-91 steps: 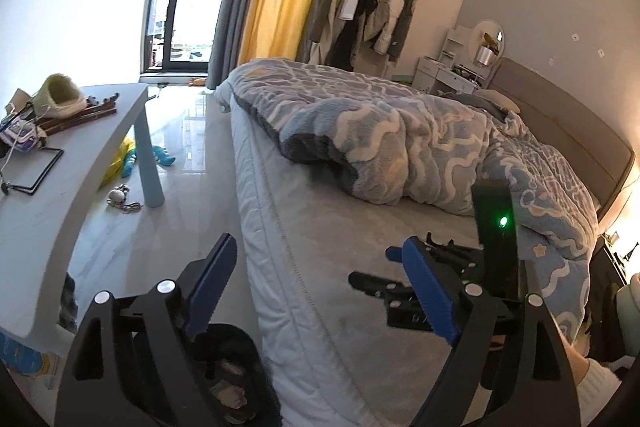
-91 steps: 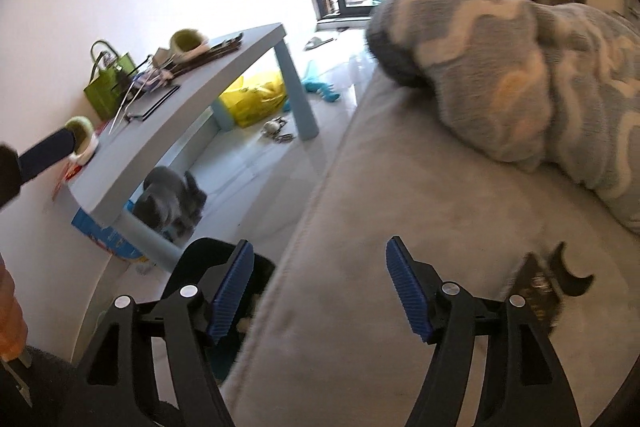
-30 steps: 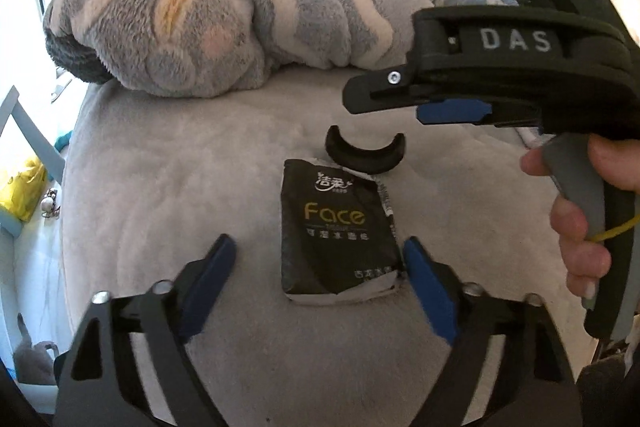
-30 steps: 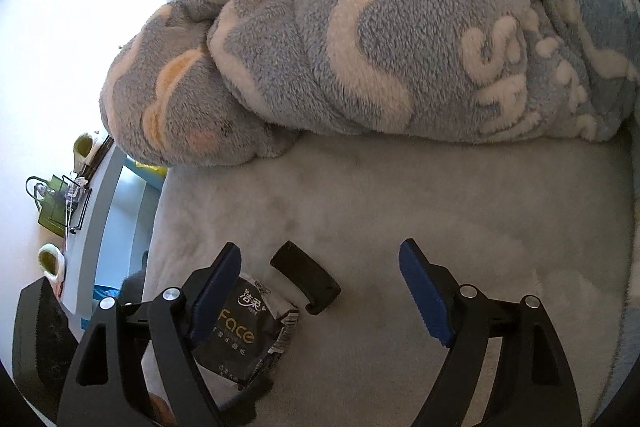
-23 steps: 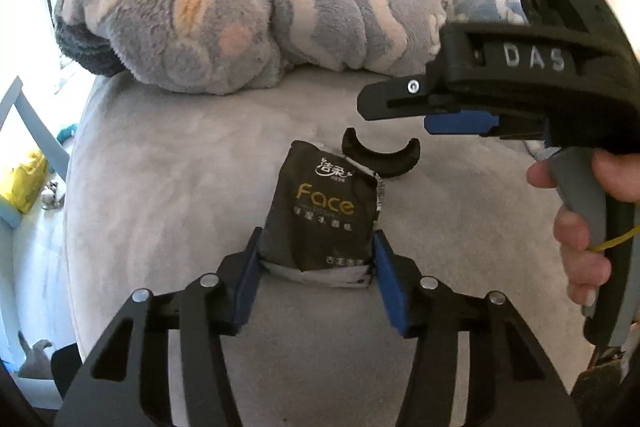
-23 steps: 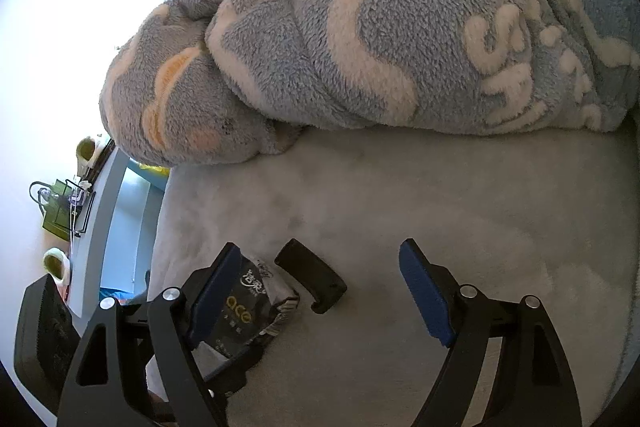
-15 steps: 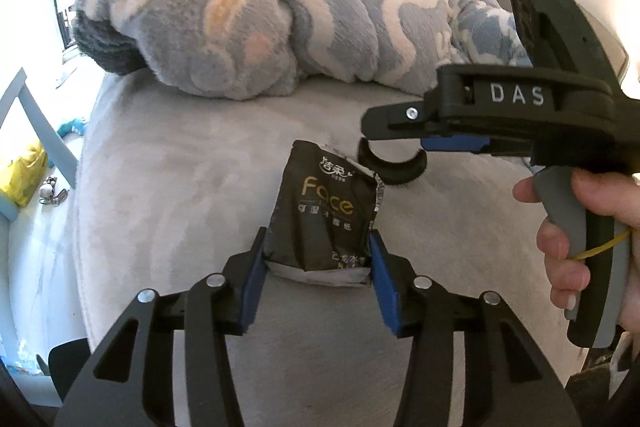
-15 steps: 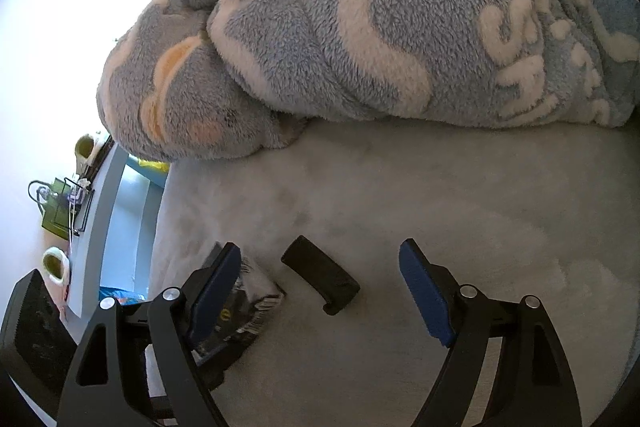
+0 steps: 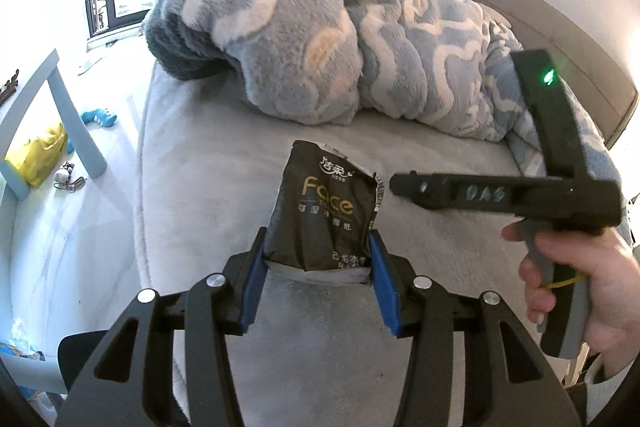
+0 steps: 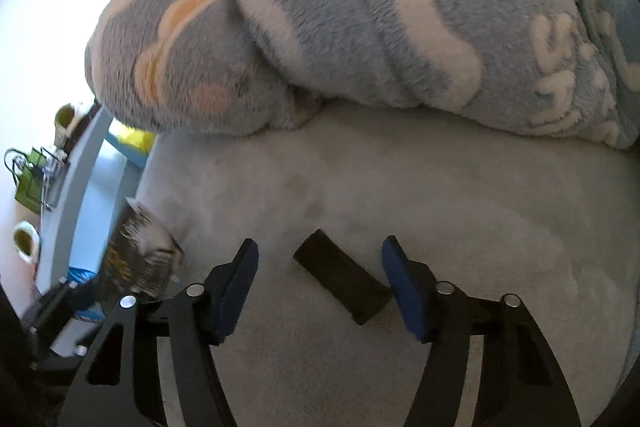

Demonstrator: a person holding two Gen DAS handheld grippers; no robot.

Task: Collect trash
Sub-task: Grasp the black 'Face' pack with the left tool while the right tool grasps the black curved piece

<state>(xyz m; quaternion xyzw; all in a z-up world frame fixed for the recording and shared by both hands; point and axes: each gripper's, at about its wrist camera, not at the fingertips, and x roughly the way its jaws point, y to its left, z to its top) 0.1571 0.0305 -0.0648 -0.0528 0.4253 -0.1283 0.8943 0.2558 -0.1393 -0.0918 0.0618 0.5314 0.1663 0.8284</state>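
Trash pickup is mid-grab: the left gripper [image 9: 316, 267] is clamped on the black tissue packet [image 9: 320, 215], lifted clear of the bed [image 9: 192, 163]. On the bed lies a black curved piece [image 10: 340, 279]; the right gripper [image 10: 318, 287], tilted steeply down, has been closing around it, jaws apart. Next, I reckon: pinch and lift.

The right tool [image 10: 320, 269], its jaws just closing, straddles a black clip [image 10: 340, 281] on the bed [image 10: 400, 179]; the blanket [image 10: 360, 19] lies beyond the clip.
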